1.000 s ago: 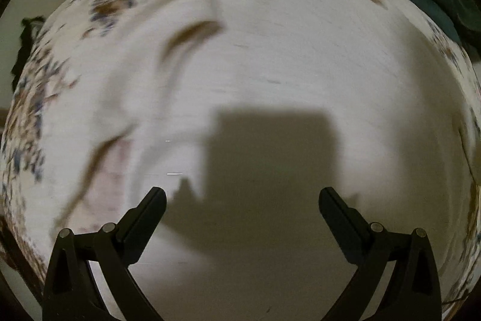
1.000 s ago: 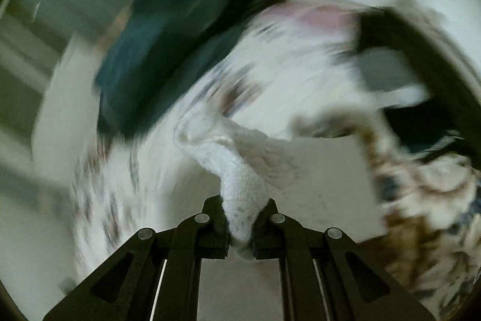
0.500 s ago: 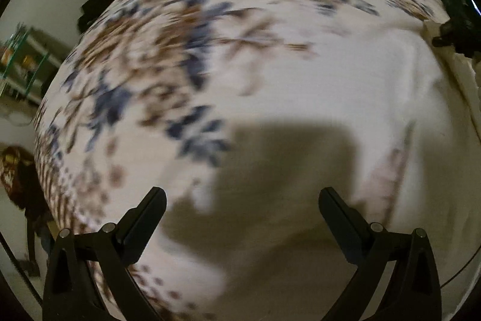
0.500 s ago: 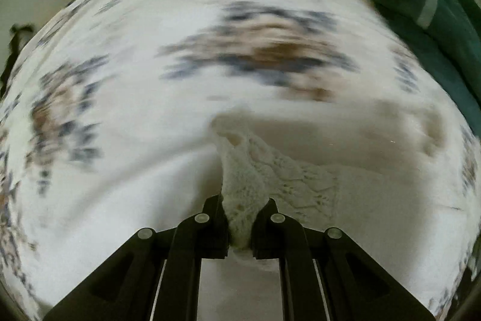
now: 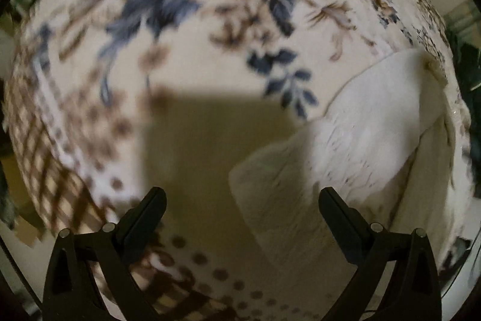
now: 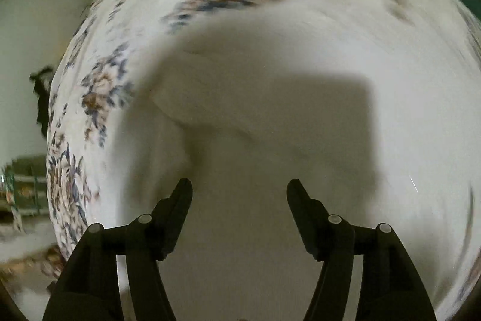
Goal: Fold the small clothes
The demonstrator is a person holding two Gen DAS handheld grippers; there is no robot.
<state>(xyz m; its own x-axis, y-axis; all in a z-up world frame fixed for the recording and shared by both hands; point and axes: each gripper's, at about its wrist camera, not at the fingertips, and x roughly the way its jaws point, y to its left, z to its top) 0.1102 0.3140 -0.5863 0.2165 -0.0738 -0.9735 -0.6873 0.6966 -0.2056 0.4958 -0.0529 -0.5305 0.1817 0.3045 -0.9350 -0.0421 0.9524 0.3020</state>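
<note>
A small white knitted garment lies on a floral bedspread, at the right of the left wrist view, one corner reaching between the fingers. My left gripper is open and empty just above it. In the right wrist view the white garment fills the middle, blurred, with a fold ridge running across. My right gripper is open and empty, close over the cloth.
The bedspread with blue and brown flowers covers the whole surface. Its edge drops off at the left in both views. A dark object and shelves stand beyond the bed. Dark green fabric lies at the far right.
My right gripper has opened and let go of the white garment it was pinching. The garment now lies on the bed. My left gripper has swung so the garment is under its right finger.
</note>
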